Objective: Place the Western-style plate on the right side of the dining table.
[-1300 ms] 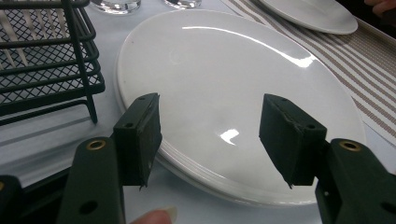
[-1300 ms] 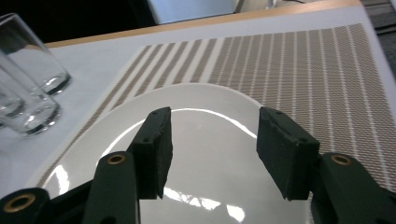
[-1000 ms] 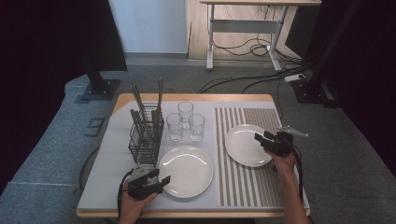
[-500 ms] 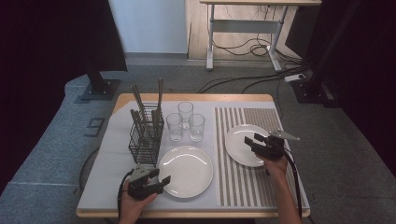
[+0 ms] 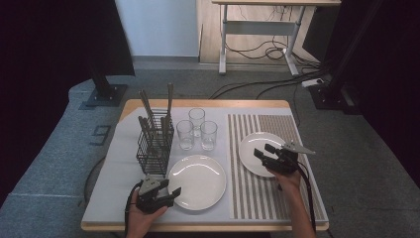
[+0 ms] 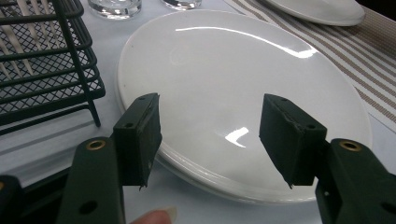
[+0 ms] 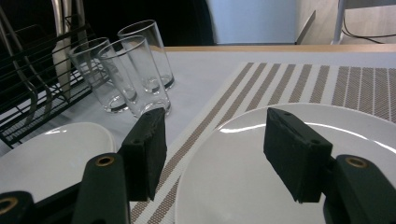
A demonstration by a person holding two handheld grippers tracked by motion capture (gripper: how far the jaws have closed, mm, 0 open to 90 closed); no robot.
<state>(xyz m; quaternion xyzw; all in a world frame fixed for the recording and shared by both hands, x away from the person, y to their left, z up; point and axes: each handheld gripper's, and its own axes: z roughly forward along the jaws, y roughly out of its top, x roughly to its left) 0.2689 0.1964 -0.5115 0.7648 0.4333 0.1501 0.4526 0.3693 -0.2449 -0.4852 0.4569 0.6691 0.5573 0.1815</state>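
- We take the wire cutlery basket [image 5: 155,148] as our landmark; it stands on the left half of the table [image 5: 124,173] and holds upright cutlery [image 5: 168,101].
- Just to the right of the basket and a little nearer us lies the near white plate [image 5: 196,181], flat on the pale table cover.
- Our left gripper [image 5: 171,194] sits in front of the basket, at the left rim of that plate. In the left gripper view its jaws are spread wide, with the plate's edge [image 6: 243,107] between and below them; they hold nothing.
- Well to the right of the basket, on the striped placemat [image 5: 247,193], lies the second plate [image 5: 257,147].
- Our right gripper [image 5: 264,151] hovers over that second plate's near right part. In the right gripper view its jaws stand apart over the plate [image 7: 243,177], pinching nothing; whether they touch it we cannot tell.
- Three empty glasses [image 5: 197,130] stand in a cluster just right of the basket, behind the near plate.
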